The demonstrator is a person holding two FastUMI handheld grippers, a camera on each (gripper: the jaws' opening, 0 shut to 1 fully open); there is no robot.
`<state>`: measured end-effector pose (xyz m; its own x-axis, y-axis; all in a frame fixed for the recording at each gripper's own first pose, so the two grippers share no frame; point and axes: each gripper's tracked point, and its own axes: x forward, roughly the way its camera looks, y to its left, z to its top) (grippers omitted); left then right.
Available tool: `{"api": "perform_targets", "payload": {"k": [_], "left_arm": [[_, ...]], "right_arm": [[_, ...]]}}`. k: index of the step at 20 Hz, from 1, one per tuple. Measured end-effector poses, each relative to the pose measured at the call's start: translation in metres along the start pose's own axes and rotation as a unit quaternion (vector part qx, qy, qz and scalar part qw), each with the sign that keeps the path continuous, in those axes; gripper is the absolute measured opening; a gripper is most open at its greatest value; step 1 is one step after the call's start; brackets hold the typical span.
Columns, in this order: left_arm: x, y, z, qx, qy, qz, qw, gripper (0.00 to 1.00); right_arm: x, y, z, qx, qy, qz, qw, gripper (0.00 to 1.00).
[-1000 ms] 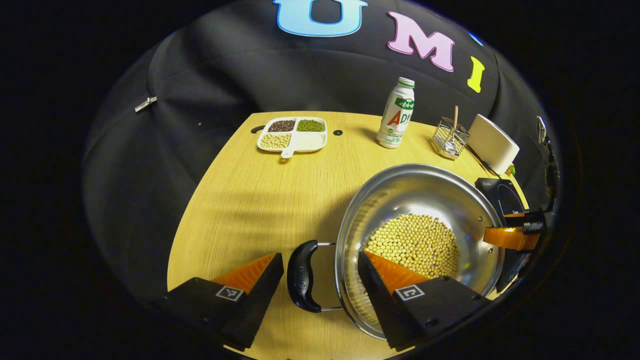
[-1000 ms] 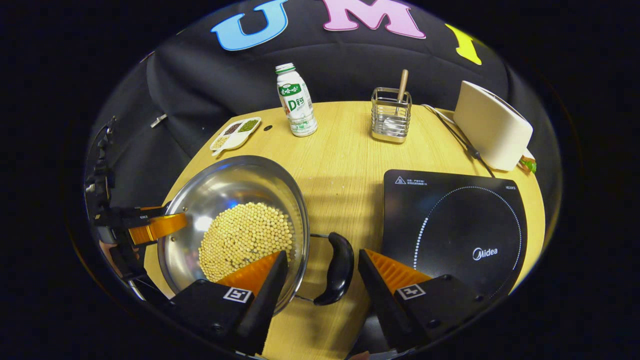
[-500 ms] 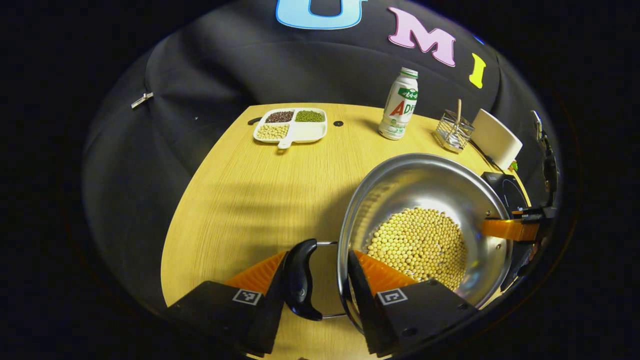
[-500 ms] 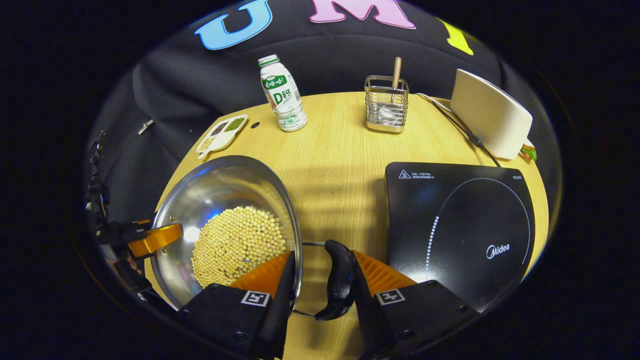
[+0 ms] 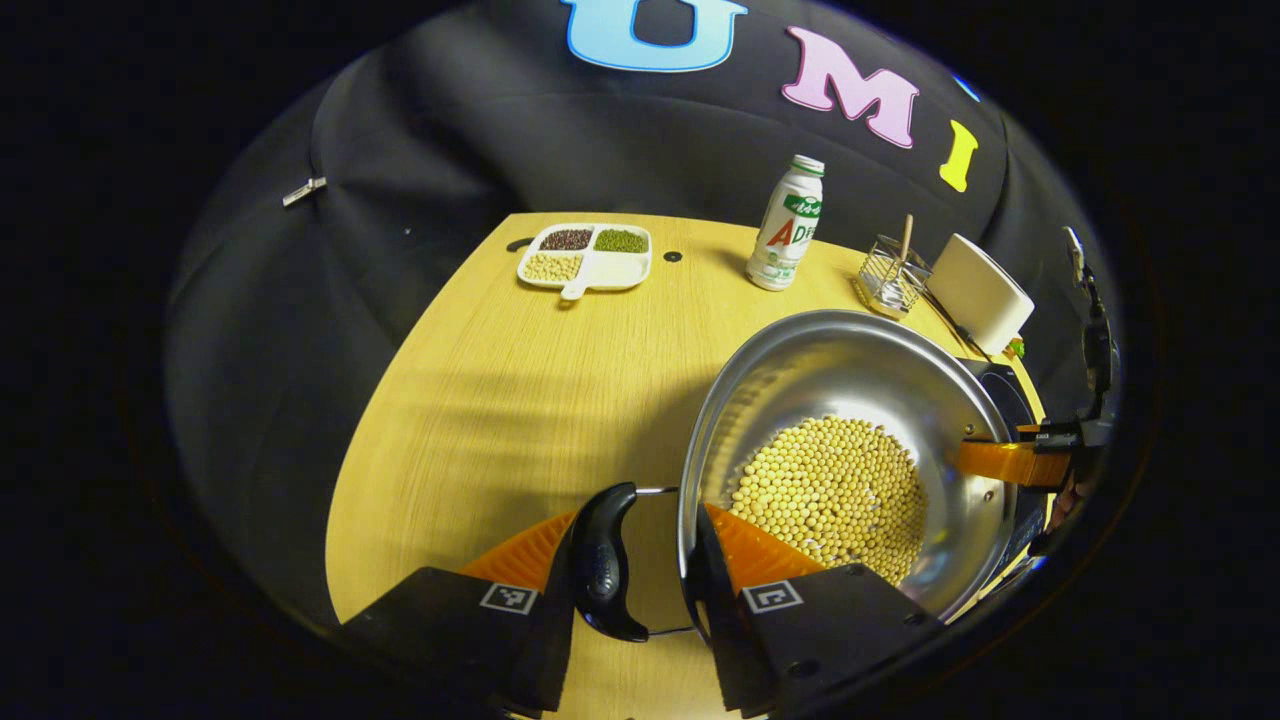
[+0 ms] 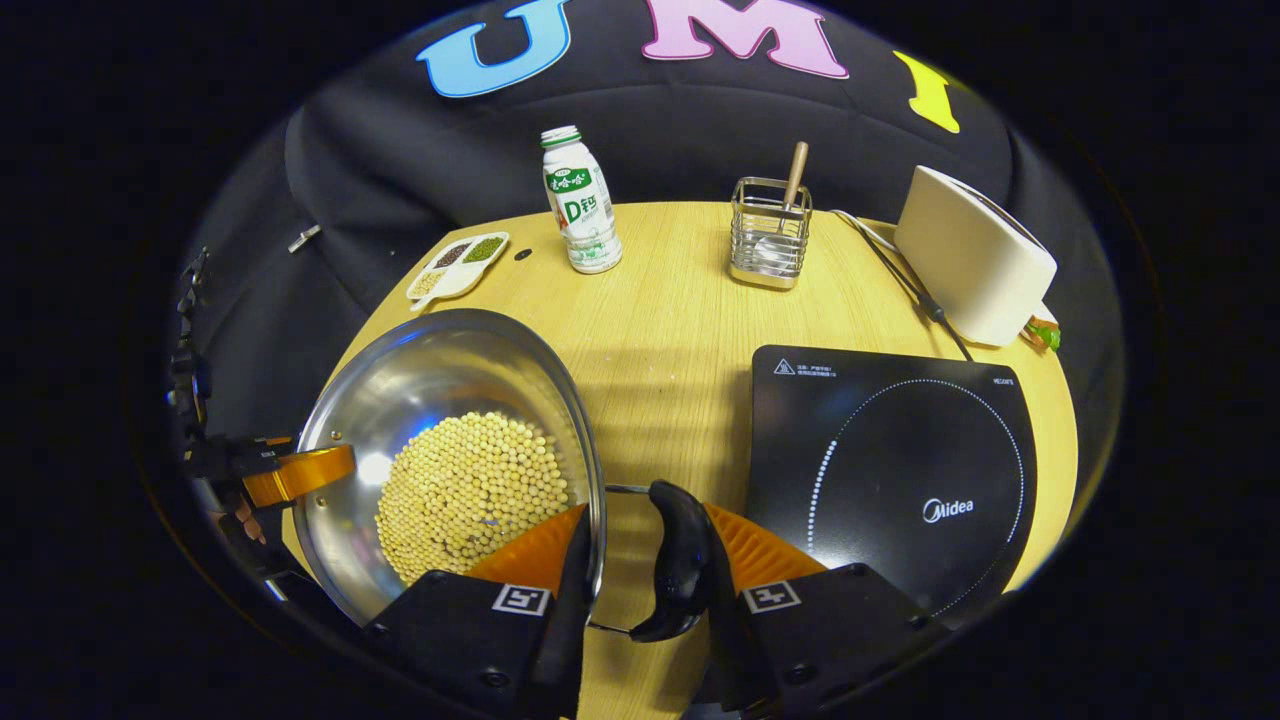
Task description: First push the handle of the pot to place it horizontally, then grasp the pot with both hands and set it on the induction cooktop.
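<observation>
Both claws have closed in on the pot (image 5: 850,400). From the left gripper view, the left gripper (image 5: 635,590) has its fingers narrowed around one black side handle (image 5: 600,560) and the rim beside it: one finger presses the outer face of the handle, the other sits inside the rim, its tip over the soybeans (image 5: 830,490). From the right gripper view, the right gripper (image 6: 645,590) does the mirror of this on the opposite handle (image 6: 680,560), one finger against the handle's outer side, the other inside the bowl. Whether the inner fingers truly bear on the steel wall I can't quite tell from this angle.

Seen from the right gripper view, the steel pot (image 6: 440,390) is on the left part of the wooden table (image 6: 670,330), tilted a little, the beans heaped in its bottom. Just beside it to the right lies the black induction cooktop (image 6: 900,470), flat, with a dotted ring on its glass; the pot is not on it.

Along the far edge of the table stand a white bottle (image 6: 580,205) with a green cap, a wire holder (image 6: 765,235) with a wooden stick in it, and a cream-coloured appliance (image 6: 975,260) with a cord trailing off. A white divided dish (image 5: 587,258) of dark, green and pale beans sits near the far left corner. Black cloth drapes all round behind the table.
</observation>
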<state>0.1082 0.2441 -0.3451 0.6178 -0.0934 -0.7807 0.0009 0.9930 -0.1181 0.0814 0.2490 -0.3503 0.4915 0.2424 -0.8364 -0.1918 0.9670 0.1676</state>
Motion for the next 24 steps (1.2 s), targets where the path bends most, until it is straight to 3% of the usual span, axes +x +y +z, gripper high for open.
{"api": "perform_targets", "payload": {"k": [9, 24], "left_arm": [[-0.04, -0.072, 0.019, 0.018, 0.005, 0.003, 1.0, 0.6], [-0.017, -0.253, 0.035, 0.057, 0.009, -0.05, 0.997, 0.6]], "right_arm": [[-0.055, -0.059, 0.011, 0.007, 0.005, 0.003, 1.0, 0.55], [-0.105, -0.236, 0.005, 0.045, 0.0, -0.043, 0.998, 0.55]]}}
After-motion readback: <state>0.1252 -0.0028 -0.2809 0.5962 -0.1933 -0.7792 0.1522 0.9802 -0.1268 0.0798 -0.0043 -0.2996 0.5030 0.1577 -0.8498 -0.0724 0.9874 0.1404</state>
